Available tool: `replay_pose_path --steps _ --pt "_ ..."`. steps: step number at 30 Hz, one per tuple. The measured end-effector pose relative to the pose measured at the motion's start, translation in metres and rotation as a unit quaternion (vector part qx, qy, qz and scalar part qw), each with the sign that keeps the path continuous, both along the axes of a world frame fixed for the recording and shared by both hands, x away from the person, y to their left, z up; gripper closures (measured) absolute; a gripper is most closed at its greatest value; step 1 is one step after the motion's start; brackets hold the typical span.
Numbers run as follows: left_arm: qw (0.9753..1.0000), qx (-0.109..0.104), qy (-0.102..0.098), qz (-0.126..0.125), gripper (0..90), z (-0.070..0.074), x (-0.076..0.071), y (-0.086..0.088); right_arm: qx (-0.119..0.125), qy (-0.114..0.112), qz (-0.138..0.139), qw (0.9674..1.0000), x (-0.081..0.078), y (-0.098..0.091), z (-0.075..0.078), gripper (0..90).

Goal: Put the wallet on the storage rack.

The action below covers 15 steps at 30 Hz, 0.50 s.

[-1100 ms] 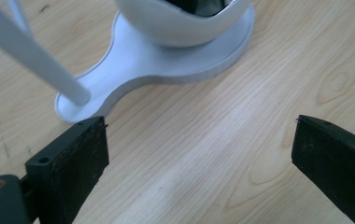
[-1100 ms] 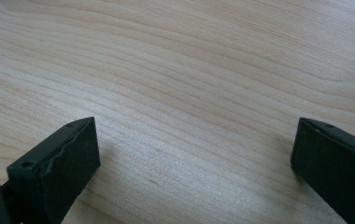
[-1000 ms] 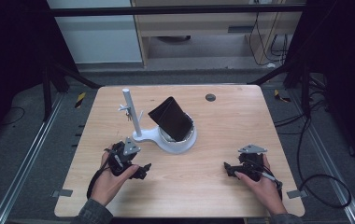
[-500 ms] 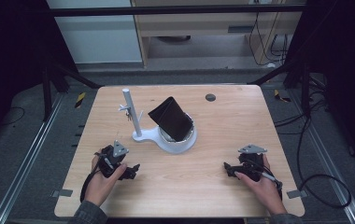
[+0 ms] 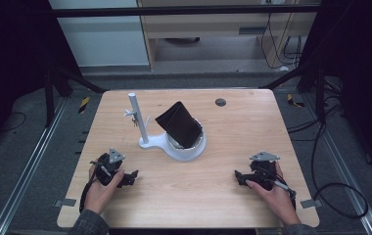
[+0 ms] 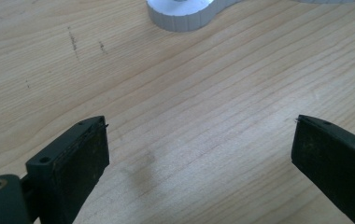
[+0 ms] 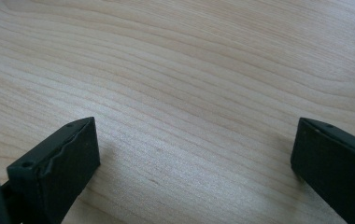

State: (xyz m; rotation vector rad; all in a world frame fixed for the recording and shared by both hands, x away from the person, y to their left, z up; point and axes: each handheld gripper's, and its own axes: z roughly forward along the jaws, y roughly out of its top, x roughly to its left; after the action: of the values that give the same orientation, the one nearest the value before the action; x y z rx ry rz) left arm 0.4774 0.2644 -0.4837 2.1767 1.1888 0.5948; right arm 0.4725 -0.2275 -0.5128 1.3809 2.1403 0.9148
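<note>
Pale wooden table (image 5: 189,196) stands on a dark floor between metal rails. Near its centre, a white plastic stand with an upright post (image 5: 142,132) carries a black folded wallet-like case (image 5: 178,125), leaning tilted in the round cradle. Left gripper (image 5: 127,177) and right gripper (image 5: 240,177) rest on the near edge, well apart from the stand, jaws spread wide, holding nothing. Judgement: case appears seated; no handling is in progress.

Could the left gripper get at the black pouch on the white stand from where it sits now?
Probably yes. The left gripper is open and empty, and bare table lies between it and the white stand; the stand's post is off to the side of the black pouch.
</note>
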Motion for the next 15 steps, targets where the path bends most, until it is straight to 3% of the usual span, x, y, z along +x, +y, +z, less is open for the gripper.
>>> replay_pose_path --steps 15 --pt "0.9994 -0.022 0.004 0.025 4.4 -0.018 0.010 0.011 0.000 0.000 0.000 1.0000 0.000 0.000 0.000 1.5"
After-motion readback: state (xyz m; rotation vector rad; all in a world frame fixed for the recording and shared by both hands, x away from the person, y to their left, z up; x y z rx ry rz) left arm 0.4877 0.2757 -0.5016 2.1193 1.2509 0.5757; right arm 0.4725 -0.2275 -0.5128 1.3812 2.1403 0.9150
